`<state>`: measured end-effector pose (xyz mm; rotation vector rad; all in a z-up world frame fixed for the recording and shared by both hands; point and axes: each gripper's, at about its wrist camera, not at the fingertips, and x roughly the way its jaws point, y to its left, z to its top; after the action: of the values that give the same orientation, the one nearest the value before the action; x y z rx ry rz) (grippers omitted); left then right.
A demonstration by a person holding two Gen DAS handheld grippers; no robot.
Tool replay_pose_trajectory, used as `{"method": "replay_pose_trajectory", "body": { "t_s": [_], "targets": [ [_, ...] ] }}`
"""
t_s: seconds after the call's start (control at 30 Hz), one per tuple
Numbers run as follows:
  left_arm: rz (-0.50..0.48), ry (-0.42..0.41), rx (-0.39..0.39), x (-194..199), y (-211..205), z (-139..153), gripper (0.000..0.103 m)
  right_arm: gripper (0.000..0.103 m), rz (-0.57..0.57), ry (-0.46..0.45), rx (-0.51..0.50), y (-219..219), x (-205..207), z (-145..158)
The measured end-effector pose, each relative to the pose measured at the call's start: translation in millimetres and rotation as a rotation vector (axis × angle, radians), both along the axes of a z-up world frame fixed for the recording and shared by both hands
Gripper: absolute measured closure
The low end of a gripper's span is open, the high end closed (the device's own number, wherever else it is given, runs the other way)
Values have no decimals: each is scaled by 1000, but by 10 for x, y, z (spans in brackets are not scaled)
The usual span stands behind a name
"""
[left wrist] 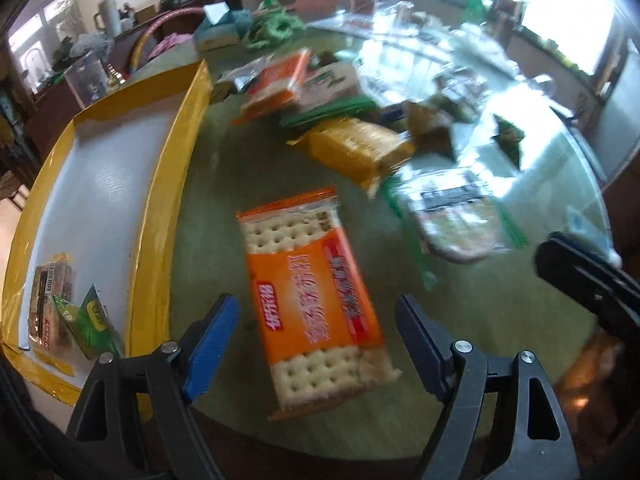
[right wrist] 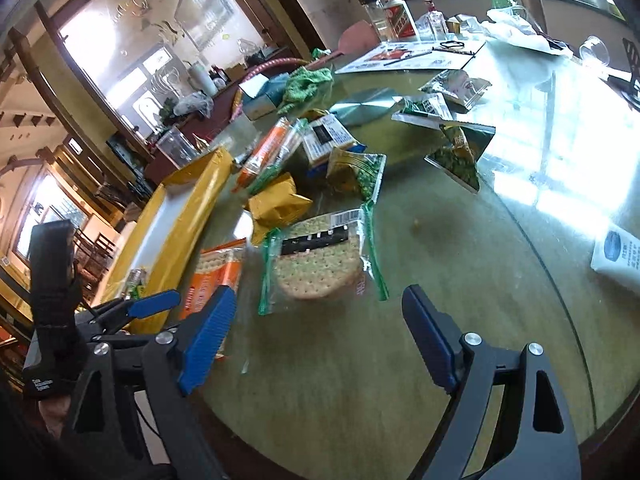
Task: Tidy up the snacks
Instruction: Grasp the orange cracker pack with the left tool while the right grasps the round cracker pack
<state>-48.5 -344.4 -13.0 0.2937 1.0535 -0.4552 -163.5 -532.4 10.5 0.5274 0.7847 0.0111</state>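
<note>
- Orange plastic wrapped the cracker packet (left wrist: 316, 304), which lay flat on the glass-topped table (left wrist: 480, 320), just beside the yellow box (left wrist: 160, 208) on the side away from the box's white floor.
- Left gripper (left wrist: 316, 332) stood released, its jaws wide apart with the near end of the orange packet lying between them; neither blue-padded finger (left wrist: 212, 340) touched the wrapper, as far as the blurred picture let one tell.
- Inside the yellow box, at its near end, lay a clear packet of brown biscuits (left wrist: 50, 300) and a small green sachet (left wrist: 90, 328) touching it.
- Farther from the yellow box than the orange packet lay a round cracker pack (right wrist: 320, 268) in clear wrap with green edges; it sat ahead of the right gripper (right wrist: 316, 336) and apart from it.
- Right gripper was likewise released, jaws spread, with bare table between them.
- Beyond the orange packet, near the far end of the yellow box, a loose heap of snacks rested on the table: a yellow cracker packet (left wrist: 360, 148), a second orange packet (left wrist: 276, 84) and a green-printed packet (left wrist: 332, 80) among them.
- In the right wrist view, green pea snack bags (right wrist: 460, 156) lay well apart from the yellow box, past the heap.
- A green cloth (right wrist: 306, 82) and a tissue box (right wrist: 264, 94) sat beyond the far end of the yellow box, and bottles (right wrist: 390, 16) stood farther still at the table's back edge.
</note>
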Motion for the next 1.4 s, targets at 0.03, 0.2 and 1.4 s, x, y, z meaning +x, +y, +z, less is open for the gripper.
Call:
{"method": "replay_pose_trajectory", "body": {
  "t_s": [0.03,0.2,1.4],
  "targets": [
    [5,2,15,25,-7,-34,29,18,-2,7,-3,-11,-8,-28],
    [32,18,-20,49,33,-58,44,17,13,57,-20,18,191,-82],
    [408,-97,-445,244,2164,594,47,26,-61,107,-234,534,274,-175]
  ]
}}
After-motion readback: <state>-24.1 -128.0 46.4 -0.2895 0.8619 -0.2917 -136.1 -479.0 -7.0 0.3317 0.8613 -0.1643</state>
